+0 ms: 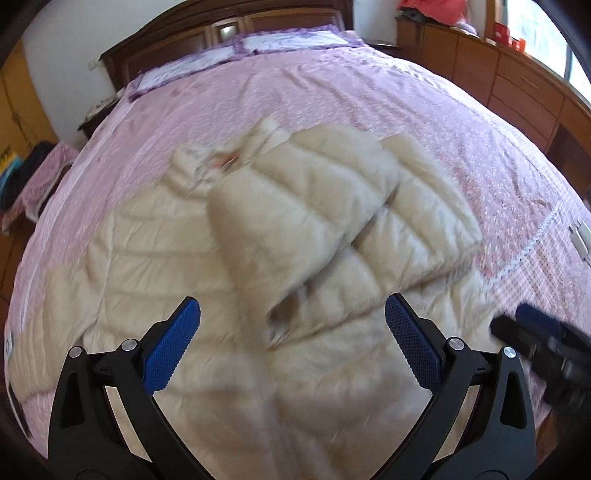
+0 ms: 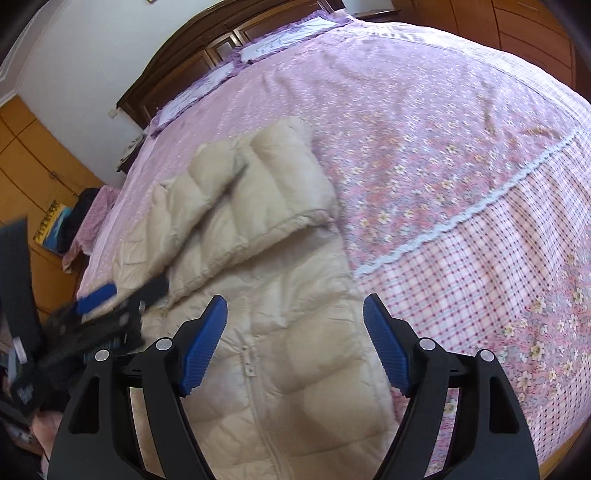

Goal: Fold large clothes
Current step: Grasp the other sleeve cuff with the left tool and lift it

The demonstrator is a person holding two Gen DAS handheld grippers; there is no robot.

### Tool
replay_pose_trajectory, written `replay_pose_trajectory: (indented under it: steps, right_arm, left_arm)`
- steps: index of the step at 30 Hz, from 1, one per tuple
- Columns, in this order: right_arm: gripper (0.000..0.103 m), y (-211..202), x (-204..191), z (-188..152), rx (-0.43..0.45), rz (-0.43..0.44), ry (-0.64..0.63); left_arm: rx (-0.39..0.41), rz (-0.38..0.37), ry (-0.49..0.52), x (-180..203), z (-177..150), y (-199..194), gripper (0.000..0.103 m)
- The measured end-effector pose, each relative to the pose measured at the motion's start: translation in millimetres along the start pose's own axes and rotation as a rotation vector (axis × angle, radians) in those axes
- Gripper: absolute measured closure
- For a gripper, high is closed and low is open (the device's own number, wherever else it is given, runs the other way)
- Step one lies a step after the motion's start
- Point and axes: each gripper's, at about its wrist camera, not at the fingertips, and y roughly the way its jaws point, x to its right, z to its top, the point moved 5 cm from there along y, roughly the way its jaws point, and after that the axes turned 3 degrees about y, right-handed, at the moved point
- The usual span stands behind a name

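A cream quilted puffer jacket lies spread on the pink bed, with both sleeves folded across its chest. It also shows in the right wrist view, zipper up the middle. My left gripper is open and empty, hovering above the jacket's lower body. My right gripper is open and empty above the jacket's near right side. The right gripper shows blurred at the right edge of the left wrist view. The left gripper shows blurred at the left of the right wrist view.
The pink floral bedspread covers the bed, with pillows and a dark wooden headboard at the far end. Wooden drawers stand on the right. A wardrobe and a cluttered seat stand on the left.
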Motion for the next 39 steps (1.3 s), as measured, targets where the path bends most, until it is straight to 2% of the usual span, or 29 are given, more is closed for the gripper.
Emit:
replay_pose_trajectory:
  steps: [9,12,13,15,16,17,20,24,30,35,39]
  right_arm:
    - [0.028,-2,33,-7,-0.013,-0.012,0.049]
    - [0.028,-4,42,-9,-0.017,-0.014,0.058]
    - [0.028,-5,44,-10,-0.018,-0.013,0.061]
    - [0.028,-6,47,-12,-0.021,-0.011,0.066]
    - [0.028,-6,48,-12,-0.023,-0.011,0.066]
    - [0.028,-7,49,-13,-0.024,-0.011,0.066]
    - [0.028,-11,50,-20,-0.027,-0.01,0.062]
    - [0.028,-14,46,-22,-0.025,-0.008,0.051]
    - [0.028,-6,26,-16,-0.031,0.029,0.056]
    - [0.028,4,9,-1,-0.037,0.094,0.086]
    - [0.028,16,-8,17,-0.038,0.159,0.112]
  left_arm:
    - [0.076,0.062,0.167,51,49,28,0.004]
    - [0.068,0.092,0.184,59,58,41,0.004]
    - [0.066,0.088,0.184,60,59,43,0.008]
    - [0.066,0.083,0.188,63,61,47,0.023]
    - [0.074,0.093,0.189,63,62,46,0.042]
    - [0.076,0.097,0.19,62,62,45,0.066]
    - [0.084,0.012,0.143,56,66,36,0.091]
    - [0.173,-0.035,0.068,30,80,-2,0.093]
    - [0.278,-0.032,-0.054,-38,82,-50,0.093]
    - [0.257,0.008,-0.164,-95,55,-51,0.093]
    - [0.191,0.004,-0.291,-135,21,-29,0.093]
